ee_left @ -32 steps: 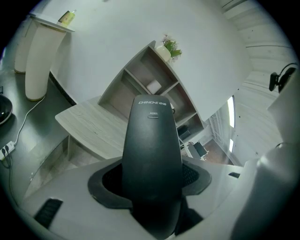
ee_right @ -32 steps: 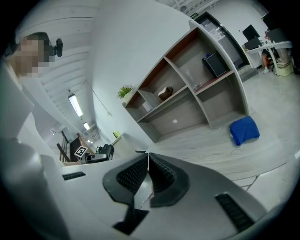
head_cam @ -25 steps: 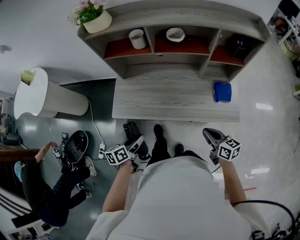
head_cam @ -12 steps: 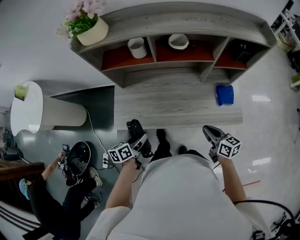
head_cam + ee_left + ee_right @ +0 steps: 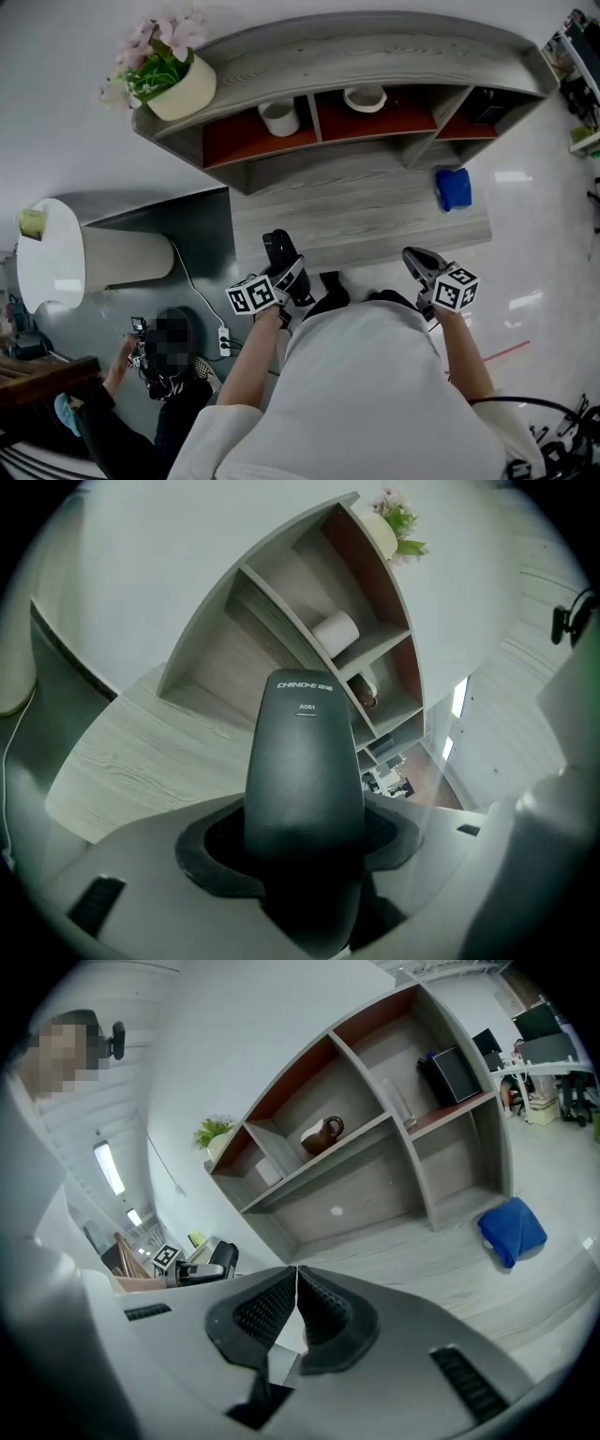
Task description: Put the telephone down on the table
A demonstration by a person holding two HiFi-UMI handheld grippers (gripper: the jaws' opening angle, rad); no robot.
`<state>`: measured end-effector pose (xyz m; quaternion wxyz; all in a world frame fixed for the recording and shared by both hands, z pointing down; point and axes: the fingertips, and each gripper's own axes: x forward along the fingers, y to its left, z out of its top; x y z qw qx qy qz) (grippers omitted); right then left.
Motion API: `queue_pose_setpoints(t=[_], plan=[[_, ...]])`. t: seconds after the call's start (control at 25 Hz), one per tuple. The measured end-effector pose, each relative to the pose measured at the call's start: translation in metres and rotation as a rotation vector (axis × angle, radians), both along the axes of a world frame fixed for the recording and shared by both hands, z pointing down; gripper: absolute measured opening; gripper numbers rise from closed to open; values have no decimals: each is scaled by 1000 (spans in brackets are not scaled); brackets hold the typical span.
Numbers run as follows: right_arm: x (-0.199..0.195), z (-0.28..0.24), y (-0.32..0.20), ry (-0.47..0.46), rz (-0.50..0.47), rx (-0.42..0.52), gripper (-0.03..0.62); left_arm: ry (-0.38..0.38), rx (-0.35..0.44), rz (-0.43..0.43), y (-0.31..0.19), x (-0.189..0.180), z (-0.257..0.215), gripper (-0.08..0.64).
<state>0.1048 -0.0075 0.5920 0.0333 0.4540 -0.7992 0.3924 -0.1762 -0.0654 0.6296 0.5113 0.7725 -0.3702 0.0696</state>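
A black telephone handset [image 5: 304,771] stands up between the jaws of my left gripper [image 5: 302,846], which is shut on it. From the head camera the telephone [image 5: 279,255] sticks out of the left gripper [image 5: 292,284] just over the near edge of the grey wooden table [image 5: 375,216]. My right gripper [image 5: 424,267] hangs at the table's near edge further right, its pads [image 5: 296,1312] touching with nothing between them.
A blue cloth [image 5: 454,187] lies at the table's right end. The shelf unit [image 5: 337,66] behind holds a white cup [image 5: 278,117] and a bowl [image 5: 365,97]; a flower pot [image 5: 178,80] stands on top. A person [image 5: 159,375] crouches on the floor at left beside a white round table [image 5: 52,262].
The head view has shifted, so the desk sits nearer. My left gripper with the telephone has come forward and right to the table's near edge. The right gripper has barely moved.
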Motion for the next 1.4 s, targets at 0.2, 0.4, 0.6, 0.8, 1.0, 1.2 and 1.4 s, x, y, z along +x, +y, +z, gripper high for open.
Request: queue_pose_setpoints(t=[0.2, 0.4, 0.6, 0.8, 1.0, 1.2, 1.4], plan=[[-10, -4, -9, 0, 71, -1, 18, -5, 2, 51, -24, 2, 6, 282], [-24, 1, -12, -2, 95, -22, 18, -33, 4, 93, -49, 10, 15, 282], [-17, 5, -20, -5, 110, -33, 18, -68, -21, 108, -71, 26, 34, 282], [-7, 11, -30, -3, 84, -50, 18, -146, -42, 97, -102, 43, 62, 281], [11, 6, -46, 0, 52, -59, 18, -231, -75, 88, -130, 56, 93, 282], [21, 2, -63, 8, 10, -64, 18, -284, -123, 79, -150, 67, 125, 282], [28, 8, -77, 27, -20, -88, 18, -347, -180, 100, -158, 78, 155, 282]])
